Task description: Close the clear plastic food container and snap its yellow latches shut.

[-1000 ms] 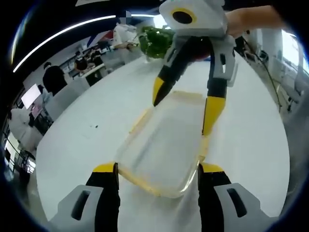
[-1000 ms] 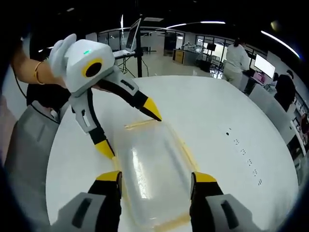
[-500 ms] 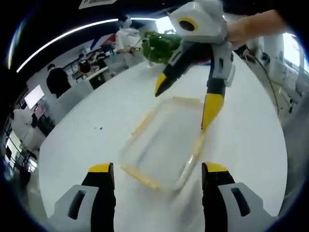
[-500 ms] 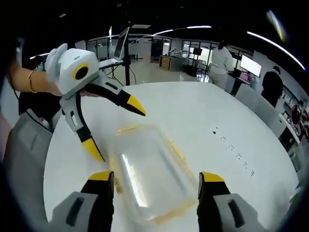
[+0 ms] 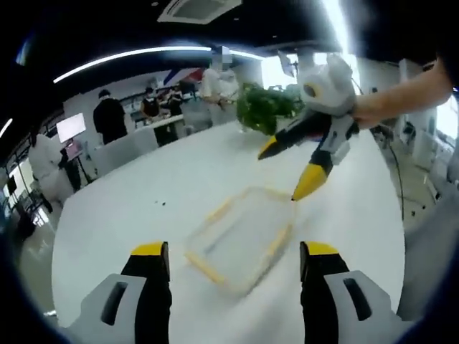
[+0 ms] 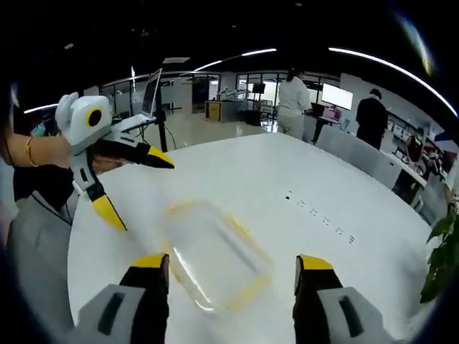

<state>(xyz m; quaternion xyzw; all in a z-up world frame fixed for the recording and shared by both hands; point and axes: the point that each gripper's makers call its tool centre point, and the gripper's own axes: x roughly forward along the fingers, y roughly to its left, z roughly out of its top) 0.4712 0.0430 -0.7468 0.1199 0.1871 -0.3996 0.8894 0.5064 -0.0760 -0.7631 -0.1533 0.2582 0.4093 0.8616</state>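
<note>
The clear plastic food container [image 5: 240,240] lies flat on a white round tabletop [image 5: 143,208], lid on and yellow latches [image 5: 274,246] lining its edges, as two handheld claws hover above it. In the left gripper view, the left claw [image 5: 229,259], jaws spread wide and empty, frames the near end of the box without touching it; across the box, the right claw [image 5: 297,172], held in a person's hand [image 5: 369,111], points down with jaws parted, its lower yellow tip just beside the far corner. In the right gripper view the same container [image 6: 215,254] sits between the right claw's [image 6: 231,266] open jaws, well clear of them, with the left claw [image 6: 129,190] hanging open to the left over the tabletop [image 6: 344,208]. Whether any latch is snapped down is too blurred to tell. The box looks thin-walled and light, likely to skid on the smooth surface and flex if squeezed hard, so one claw would best pin the lid flat while the other presses a latch at its outer edge, down against the rim. A leafy plant [image 5: 269,107] and people stand beyond the tabletop.
</note>
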